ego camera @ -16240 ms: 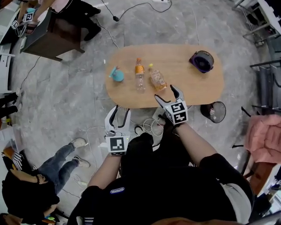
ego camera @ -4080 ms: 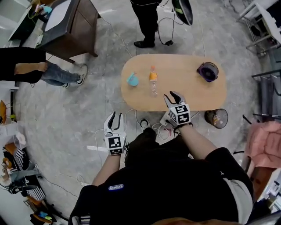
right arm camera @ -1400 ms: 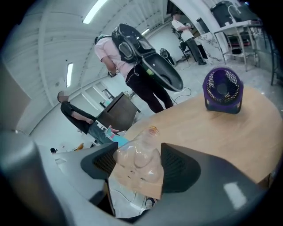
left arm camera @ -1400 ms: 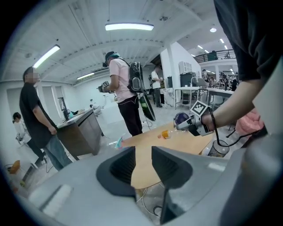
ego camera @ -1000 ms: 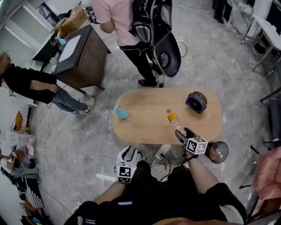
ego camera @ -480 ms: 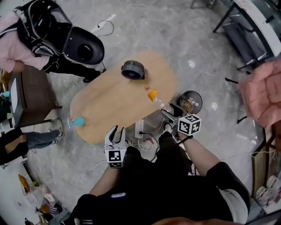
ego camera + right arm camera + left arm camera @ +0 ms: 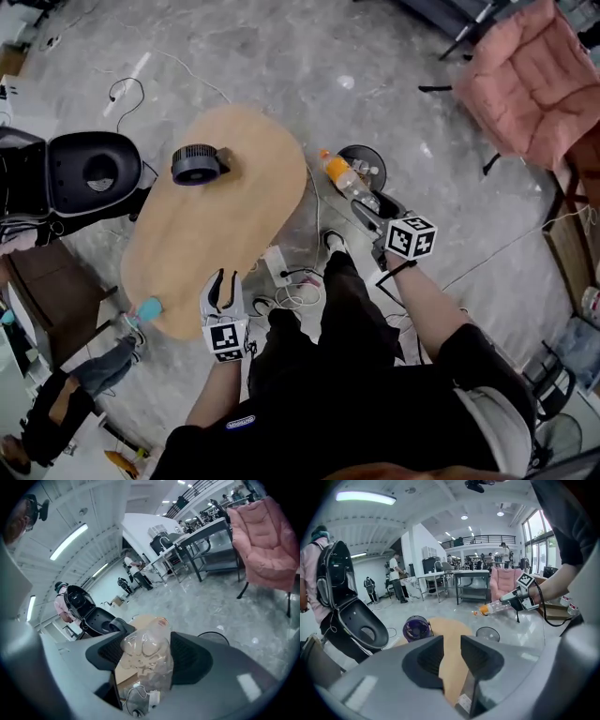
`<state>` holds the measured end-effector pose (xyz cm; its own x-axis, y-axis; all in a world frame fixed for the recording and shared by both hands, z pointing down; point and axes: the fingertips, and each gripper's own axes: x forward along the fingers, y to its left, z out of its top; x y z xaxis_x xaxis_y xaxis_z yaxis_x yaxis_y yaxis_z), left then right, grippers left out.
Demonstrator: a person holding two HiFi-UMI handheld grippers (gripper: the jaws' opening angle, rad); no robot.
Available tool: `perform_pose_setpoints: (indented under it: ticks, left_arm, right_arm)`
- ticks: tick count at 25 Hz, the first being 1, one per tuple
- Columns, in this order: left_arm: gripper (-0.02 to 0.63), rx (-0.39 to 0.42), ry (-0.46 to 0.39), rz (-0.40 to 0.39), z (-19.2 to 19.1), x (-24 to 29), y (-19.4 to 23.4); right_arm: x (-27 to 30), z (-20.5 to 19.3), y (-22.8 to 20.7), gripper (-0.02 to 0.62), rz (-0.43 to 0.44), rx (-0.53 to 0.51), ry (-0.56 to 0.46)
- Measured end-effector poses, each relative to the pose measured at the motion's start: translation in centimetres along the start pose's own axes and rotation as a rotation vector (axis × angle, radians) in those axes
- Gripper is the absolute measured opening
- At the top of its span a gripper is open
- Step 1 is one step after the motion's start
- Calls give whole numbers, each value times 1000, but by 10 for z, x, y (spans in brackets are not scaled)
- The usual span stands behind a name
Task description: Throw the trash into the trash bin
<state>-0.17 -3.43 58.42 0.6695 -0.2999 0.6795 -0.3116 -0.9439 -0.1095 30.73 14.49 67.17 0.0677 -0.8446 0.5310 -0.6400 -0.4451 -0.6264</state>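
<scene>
Your right gripper (image 7: 373, 208) is clamped on a clear plastic bottle (image 7: 342, 175): in the right gripper view both dark pads press its crumpled lower body from either side. The bottle reaches forward out of the jaws, tilted, with its orange band and cap at the far end. In the head view that far end hangs over the rim of the round black trash bin (image 7: 364, 147). The bin stands on the grey floor, just beside the right edge of the oval wooden table (image 7: 225, 225). Something pale lies inside the bin, but you cannot tell what it is from here. Your left gripper (image 7: 223, 279) holds nothing. In the left gripper view its jaws stand slightly apart, with only the tabletop showing through the gap. In the head view it hovers over the table's near end, well apart from the bottle and the bin. On the table, a small dark fan (image 7: 196, 164) sits near the far end, close to the left edge. A small blue object (image 7: 148, 307) rests right at the edge of the near end. A white power strip (image 7: 277, 263) and loose cables lie on the floor between the table and your legs. A black chair (image 7: 94, 173) stands past the table's left edge, and a pink padded chair (image 7: 525, 80) stands well beyond the bin.
</scene>
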Motion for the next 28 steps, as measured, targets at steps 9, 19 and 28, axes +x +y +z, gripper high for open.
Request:
perform_pose_setpoints:
  ticks: [9, 19, 28]
  left_arm:
    - [118, 28, -23, -49, 24, 36, -19]
    - [118, -17, 92, -19, -9, 36, -27]
    - [118, -58, 142, 7, -34, 39, -28]
  right_arm:
    - [-6, -24, -95, 333, -161, 68, 28]
    - [51, -69, -201, 333, -300, 78, 226]
    - [130, -118, -244, 334, -347, -3, 477]
